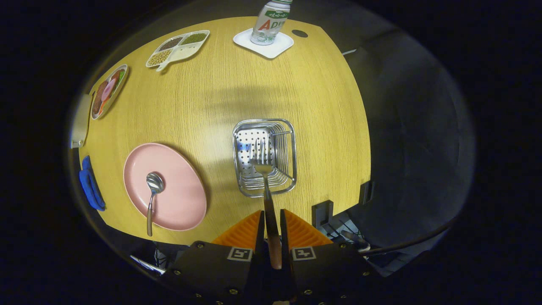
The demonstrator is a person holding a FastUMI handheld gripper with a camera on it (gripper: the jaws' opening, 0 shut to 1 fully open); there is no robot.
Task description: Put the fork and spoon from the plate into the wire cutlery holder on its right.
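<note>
Firmly closed, claw (pixel 271 220) pinches fork (pixel 266 186) above wire holder (pixel 288 169).

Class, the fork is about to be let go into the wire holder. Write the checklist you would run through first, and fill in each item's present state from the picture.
1. Grip: the tool has both fingers pressed on the handle of the fork. Ok.
2. Aim: the fork's tines lie over the opening of the wire cutlery holder, not over the table. Ok.
3. Height of the tines above the holder's floor: cannot tell.
4. Holder: upright, with nothing lying in it. Ok.
5. Spoon: on the pink plate, left of the holder, waiting for its turn. Ok.
6. Bottle on its white tray, far beyond the holder, out of the way. Ok.
</note>
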